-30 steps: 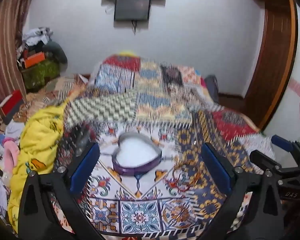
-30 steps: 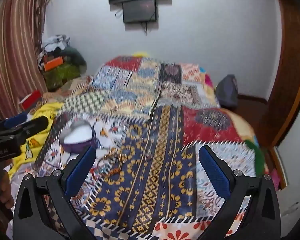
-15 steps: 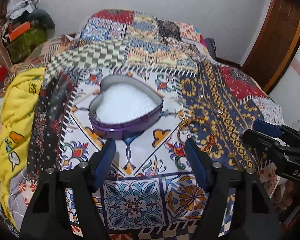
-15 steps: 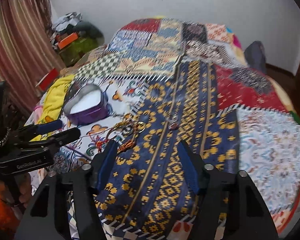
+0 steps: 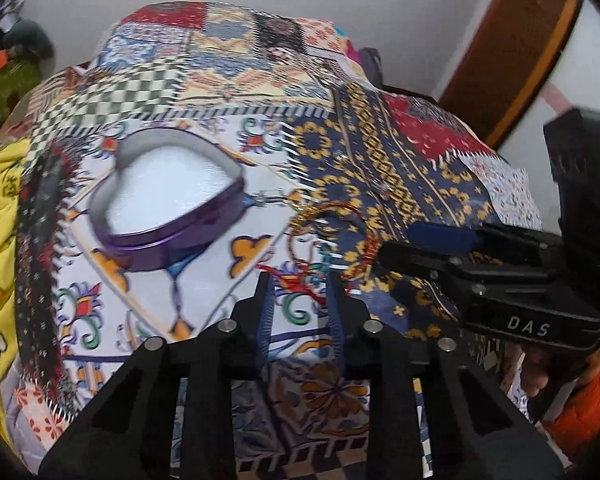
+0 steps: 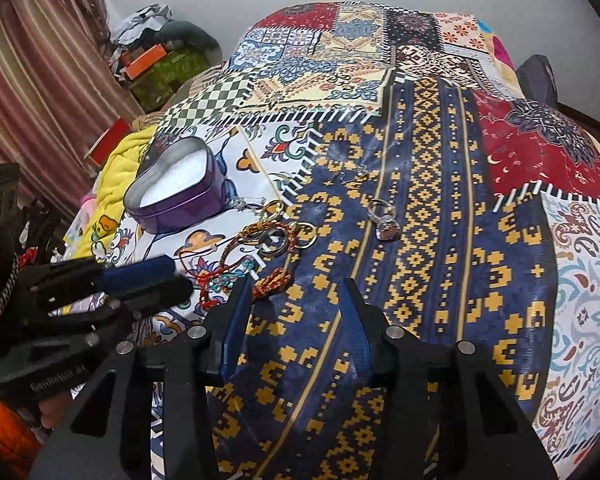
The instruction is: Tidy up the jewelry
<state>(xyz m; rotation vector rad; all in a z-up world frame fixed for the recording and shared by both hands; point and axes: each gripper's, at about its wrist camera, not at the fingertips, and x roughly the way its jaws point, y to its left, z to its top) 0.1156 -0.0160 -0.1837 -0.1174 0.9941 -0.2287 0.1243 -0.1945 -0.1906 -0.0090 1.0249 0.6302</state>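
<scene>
Each black plastic hand-held gripper carried two angular fingers faced with ribbed blue pads and joined by round silver screws: the left hand-held gripper (image 5: 300, 300) and the right hand-held gripper (image 6: 296, 304). White letters "DAS" marked the right tool's side (image 5: 524, 326), and pale lettering marked the left tool's body (image 6: 54, 382). An orange sleeve (image 5: 580, 412) showed beneath.
</scene>
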